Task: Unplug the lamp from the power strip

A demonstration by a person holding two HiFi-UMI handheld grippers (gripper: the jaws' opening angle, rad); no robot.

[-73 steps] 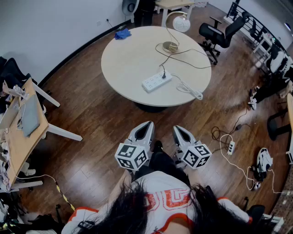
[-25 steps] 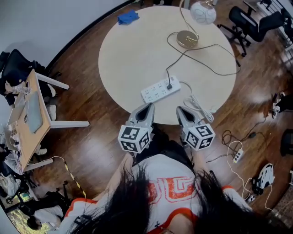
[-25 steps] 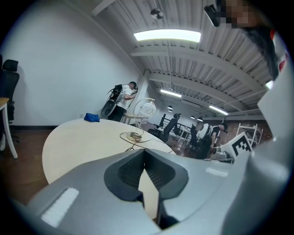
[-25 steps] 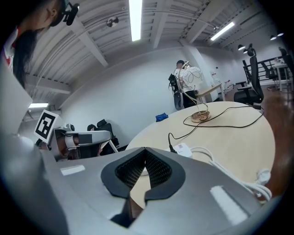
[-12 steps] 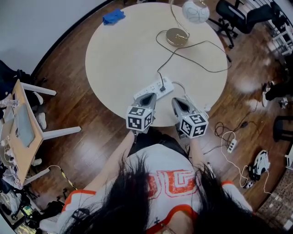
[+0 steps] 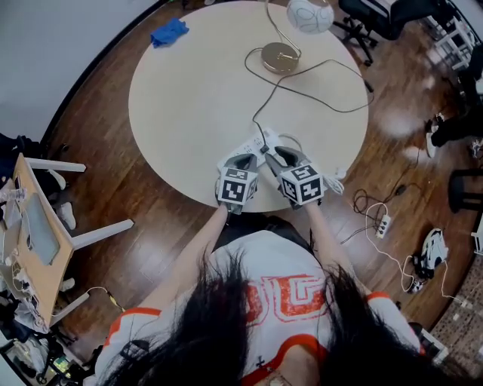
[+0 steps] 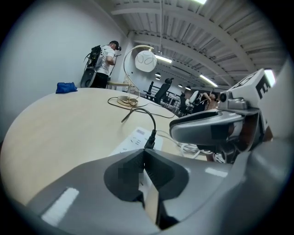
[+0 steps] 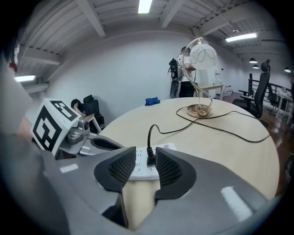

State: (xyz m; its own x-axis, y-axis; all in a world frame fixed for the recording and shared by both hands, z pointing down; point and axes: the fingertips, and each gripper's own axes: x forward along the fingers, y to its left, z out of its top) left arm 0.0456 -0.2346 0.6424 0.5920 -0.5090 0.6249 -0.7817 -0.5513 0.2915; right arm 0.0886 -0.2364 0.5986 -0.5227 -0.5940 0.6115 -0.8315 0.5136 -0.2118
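A white power strip (image 6: 259,141) lies near the front edge of the round table (image 6: 189,98), mostly hidden behind both grippers. The lamp's black plug (image 8: 150,155) stands upright in the power strip (image 8: 146,170), and its cord runs back to the lamp's gold base (image 6: 280,56) under the white globe (image 6: 309,13). My right gripper (image 8: 146,160) is opening its jaws; the plug shows in the gap, clear of the pads. My left gripper (image 7: 143,153) is shut with nothing in it, just short of the power strip (image 7: 134,139). In the head view the left gripper (image 6: 245,155) and right gripper (image 6: 273,154) sit side by side.
A blue cloth (image 6: 167,32) lies at the table's far left edge. Loose white cable (image 6: 336,178) hangs off the table to my right. On the wooden floor are another power strip (image 6: 381,226) with cables, office chairs at the back right, and a desk (image 6: 34,241) at left.
Both grippers have moved forward from over the floor to the table's near edge and now sit close together at the power strip. The table looks nearer.
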